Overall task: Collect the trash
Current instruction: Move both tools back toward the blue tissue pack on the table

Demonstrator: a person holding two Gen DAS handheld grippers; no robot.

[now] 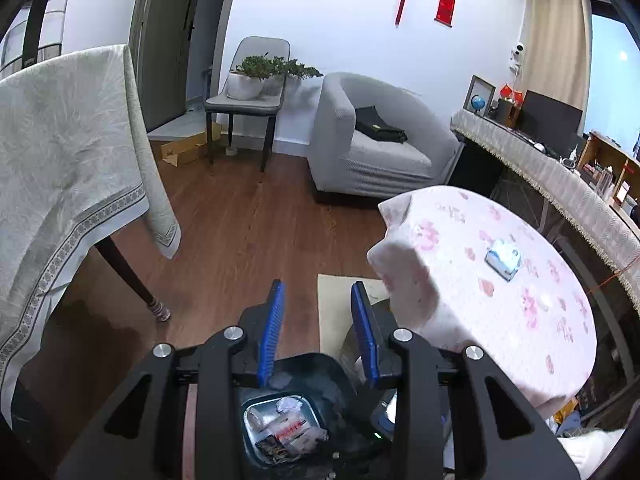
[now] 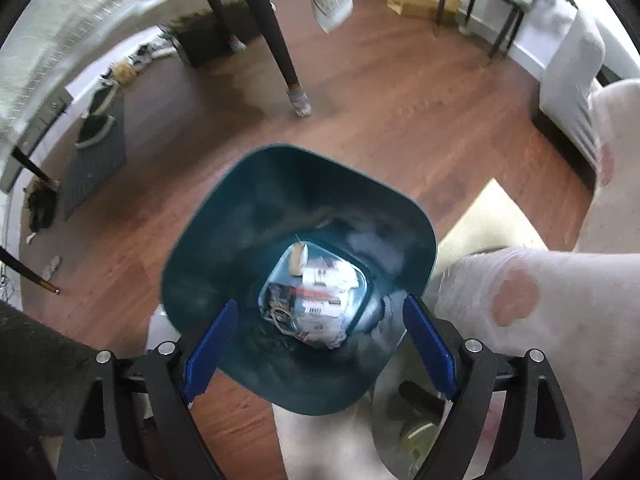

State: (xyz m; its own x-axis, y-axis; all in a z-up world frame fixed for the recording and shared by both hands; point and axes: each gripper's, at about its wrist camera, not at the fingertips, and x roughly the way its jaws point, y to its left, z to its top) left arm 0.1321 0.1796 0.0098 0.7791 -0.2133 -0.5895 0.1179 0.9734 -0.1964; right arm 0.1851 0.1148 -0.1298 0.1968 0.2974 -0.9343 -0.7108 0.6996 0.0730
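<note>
The dark green trash bin [image 2: 296, 280] stands on the wooden floor [image 2: 380, 120] right under me, and its bottom already holds a heap of trash [image 2: 320, 300]: crumpled white paper, printed wrappers and some tangled bits, so I judge a good part of the collecting is done. My right gripper [image 2: 318, 344] hangs over the bin's mouth with its blue fingers [image 2: 210, 344] spread wide and nothing between them; I take it that it has no piece to drop just now. My left gripper [image 1: 318, 330] is also above the bin, pointing out across the room, its fingers parted and empty. Just beside the bin, on the side of my right gripper, is the round table with the pink flowered cloth [image 1: 500, 280]. On that cloth lies a small blue and white packet [image 1: 503, 258], perhaps tissues, and nearer the table's far edge a small pale scrap [image 1: 545, 301]; whether either is rubbish I cannot tell, but they look like what is left to fetch.
</note>
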